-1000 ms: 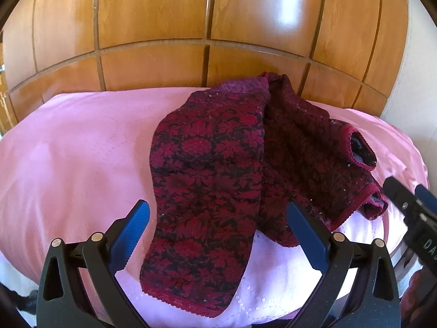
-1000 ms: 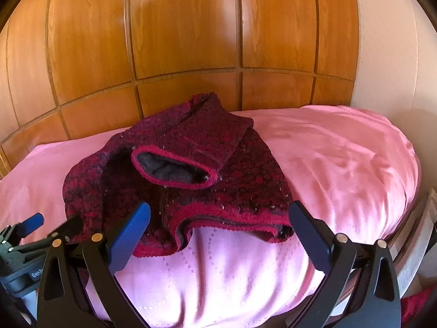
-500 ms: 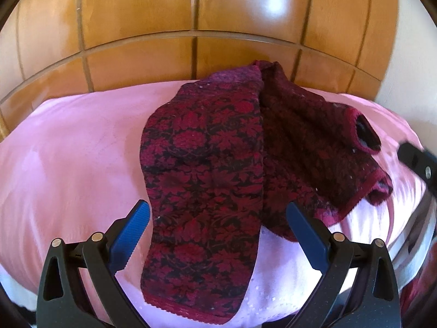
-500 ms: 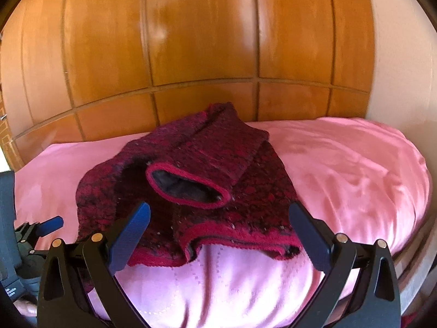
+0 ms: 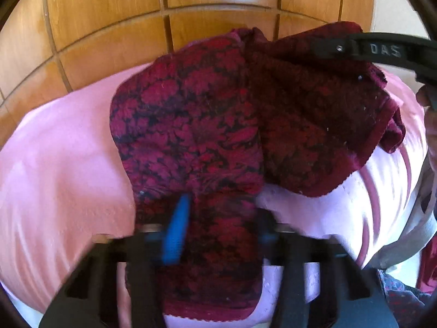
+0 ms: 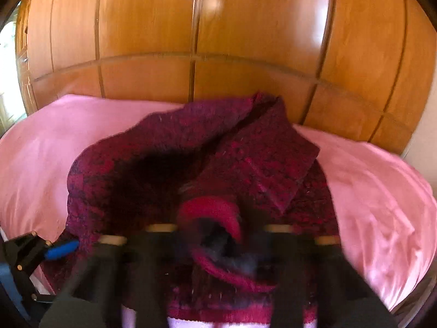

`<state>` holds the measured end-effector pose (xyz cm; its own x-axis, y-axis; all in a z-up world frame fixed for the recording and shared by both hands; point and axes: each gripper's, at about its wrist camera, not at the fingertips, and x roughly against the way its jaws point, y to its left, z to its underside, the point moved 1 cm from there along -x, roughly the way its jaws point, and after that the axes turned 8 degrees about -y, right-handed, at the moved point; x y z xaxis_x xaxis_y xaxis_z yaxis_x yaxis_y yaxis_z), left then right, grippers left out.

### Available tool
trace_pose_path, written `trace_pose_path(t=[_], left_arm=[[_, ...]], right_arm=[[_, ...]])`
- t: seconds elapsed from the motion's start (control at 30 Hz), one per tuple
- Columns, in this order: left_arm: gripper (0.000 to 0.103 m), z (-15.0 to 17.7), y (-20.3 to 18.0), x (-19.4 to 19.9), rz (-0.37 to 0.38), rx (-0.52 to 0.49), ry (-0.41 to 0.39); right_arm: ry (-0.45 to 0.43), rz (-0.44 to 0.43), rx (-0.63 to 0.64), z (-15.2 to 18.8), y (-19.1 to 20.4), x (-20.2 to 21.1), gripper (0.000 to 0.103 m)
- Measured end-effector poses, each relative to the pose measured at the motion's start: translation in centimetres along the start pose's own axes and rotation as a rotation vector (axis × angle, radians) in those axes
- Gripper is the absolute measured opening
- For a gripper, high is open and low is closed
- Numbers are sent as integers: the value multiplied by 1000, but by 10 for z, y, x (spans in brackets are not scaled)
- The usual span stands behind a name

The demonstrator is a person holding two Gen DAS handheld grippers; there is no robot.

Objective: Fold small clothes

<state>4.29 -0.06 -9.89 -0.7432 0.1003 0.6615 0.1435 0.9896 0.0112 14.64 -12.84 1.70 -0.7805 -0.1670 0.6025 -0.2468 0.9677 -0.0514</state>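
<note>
While my left gripper (image 5: 218, 227) comes down over the near end of the dark red patterned sweater (image 5: 191, 125), its jaws are closing, with the knitted sleeve between them. One blue pad (image 5: 177, 232) presses against the fabric on the left of that sleeve; the other finger is blurred and mostly hidden behind the cloth, so I cannot tell whether the grip is complete.

From the right wrist view, my right gripper (image 6: 218, 235) is also closing. The red-trimmed cuff (image 6: 210, 213) sits right between its fingers, bunched up there, though motion blur hides the pads.

That sweater lies crumpled on a pink sheet (image 5: 54, 150) covering the bed, one sleeve stretched toward me and the rest heaped to the right, its hem raised. Behind the bed stands a glossy wooden panelled wall (image 6: 218, 27).

Looking from the left wrist, I see the black body of my right gripper crossing the upper right corner above the sweater, with a hand (image 5: 428, 114) at the edge. Looking from the right wrist, the left gripper's blue fingertip touches the sweater's lower left edge.
</note>
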Motion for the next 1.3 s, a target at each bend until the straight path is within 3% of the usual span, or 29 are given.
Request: trace_pose_path(t=[0.17, 0.37, 0.53, 0.7, 0.87, 0.93, 0.97, 1.0, 1.03, 1.13, 1.27, 1.3], left_arm=[[14, -21, 47, 22, 84, 164, -55], [14, -72, 129, 61, 33, 344, -206], [13, -119, 196, 51, -98, 373, -253], [13, -162, 274, 7, -274, 442, -191], [13, -182, 340, -17, -434, 546, -133], [24, -185, 365, -29, -471, 620, -107], [30, -184, 367, -29, -489, 639, -110], [43, -183, 369, -26, -510, 654, -119], [55, -181, 368, -22, -510, 656, -134], [58, -169, 344, -15, -433, 634, -164], [58, -129, 285, -20, -139, 593, -124], [58, -112, 261, -25, -33, 586, -87]], right_arm=[[-99, 6, -66, -26, -32, 29, 14], [-182, 184, -154, -60, -122, 42, 13], [-171, 377, -222, -77, -208, 23, 13], [-99, 581, -288, -86, -293, -14, 12], [-6, 755, -357, -74, -358, -38, 13], [11, 764, -387, -68, -375, -40, 27], [10, 789, -394, -63, -379, -41, 54], [2, 800, -394, -61, -384, -40, 68], [-10, 799, -392, -59, -388, -39, 69], [-11, 703, -387, -45, -373, -35, 71], [52, 355, -461, -10, -334, -33, 71], [88, 245, -485, 4, -317, -34, 71]])
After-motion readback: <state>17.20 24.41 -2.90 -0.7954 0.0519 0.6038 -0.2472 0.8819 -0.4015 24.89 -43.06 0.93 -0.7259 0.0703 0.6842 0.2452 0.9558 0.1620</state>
